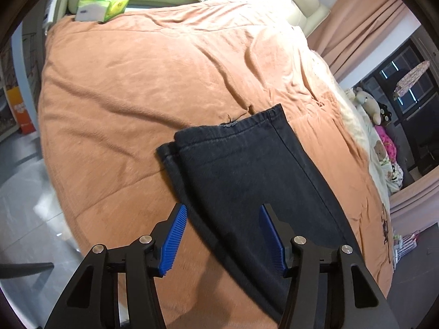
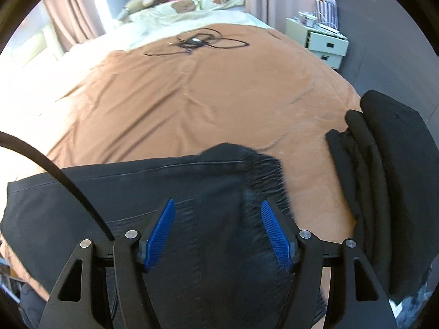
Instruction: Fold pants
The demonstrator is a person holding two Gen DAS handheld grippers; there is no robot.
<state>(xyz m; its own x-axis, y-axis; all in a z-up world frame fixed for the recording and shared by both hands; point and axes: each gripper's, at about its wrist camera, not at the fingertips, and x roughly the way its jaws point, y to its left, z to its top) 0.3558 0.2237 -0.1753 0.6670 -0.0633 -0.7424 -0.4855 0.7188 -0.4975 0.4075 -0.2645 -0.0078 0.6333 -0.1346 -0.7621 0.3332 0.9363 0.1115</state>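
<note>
A: Pants, dark black denim (image 1: 247, 164), lie folded lengthwise on the orange-brown fleece blanket (image 1: 137, 96) of the bed, hems at the far end, near the bed's near edge.

B: Any writing to read?

A: The green and white tissue pack (image 1: 103, 6) at the far left corner has print too small to make out.

B: The left gripper (image 1: 223, 235)?

A: Half open above the pants' left edge, blue ribbed pads clear of the cloth, nothing held.

B: And the right gripper (image 2: 216, 233)?

A: Also about half open, over the gathered waistband end (image 2: 263, 172); the picture is blurred, but the pads grip nothing. A stack of folded black clothes (image 2: 384, 178) sits to the right, a tangled black cable (image 2: 197, 42) far off.
</note>
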